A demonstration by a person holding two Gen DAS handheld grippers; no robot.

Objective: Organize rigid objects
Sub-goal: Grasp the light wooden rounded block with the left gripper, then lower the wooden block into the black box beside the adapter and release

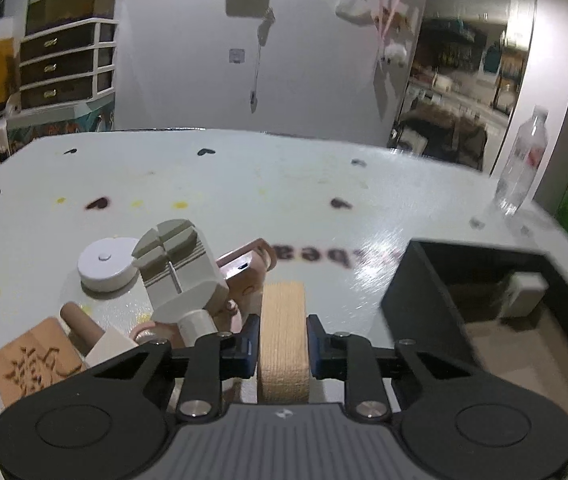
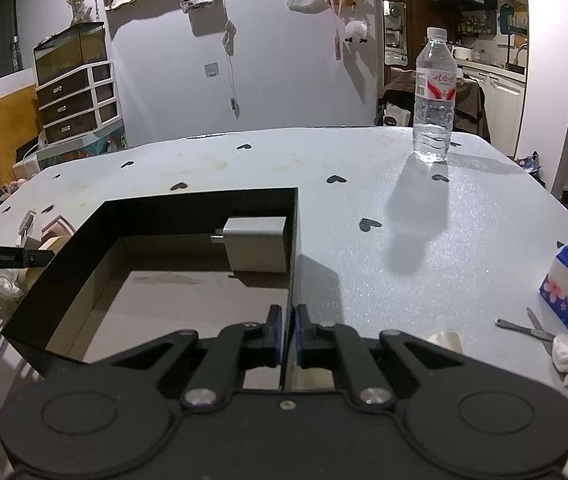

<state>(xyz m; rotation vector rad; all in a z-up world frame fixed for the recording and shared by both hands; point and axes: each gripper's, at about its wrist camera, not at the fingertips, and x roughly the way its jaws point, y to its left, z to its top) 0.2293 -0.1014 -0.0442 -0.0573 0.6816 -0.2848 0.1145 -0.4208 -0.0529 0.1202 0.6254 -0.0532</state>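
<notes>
**A:** Looking along your left gripper [image 1: 283,350], you have the tan roll of bandage wrap [image 1: 283,336] standing on edge between the pads, with both pads pressed against its flat sides. Its band runs straight away from you, in line with the fingers.

**B:** And where does it have to go?

**A:** The black box [image 1: 416,300] lies to the right of that gripper and a little ahead, its near wall just beside the roll. So the move turns on one thing: you carry the roll rightward and up over that wall, not forward.

**B:** Which hand is closer?

**A:** Your left is the one on the roll. Your right gripper [image 2: 289,334] is pinched shut on the thin right wall of the box [image 2: 294,248], I judge to steady it.

**B:** What is in the box so far?

**A:** A grey charger block [image 2: 255,249] sits in the far right corner; the rest of the floor shows bare.

**B:** What remains outside?

**A:** To the left of the roll lie a white disc [image 1: 107,266], a grey watch-band tool [image 1: 180,272] and a carved wooden block [image 1: 32,360], crowded together on the table [image 1: 244,184].
</notes>
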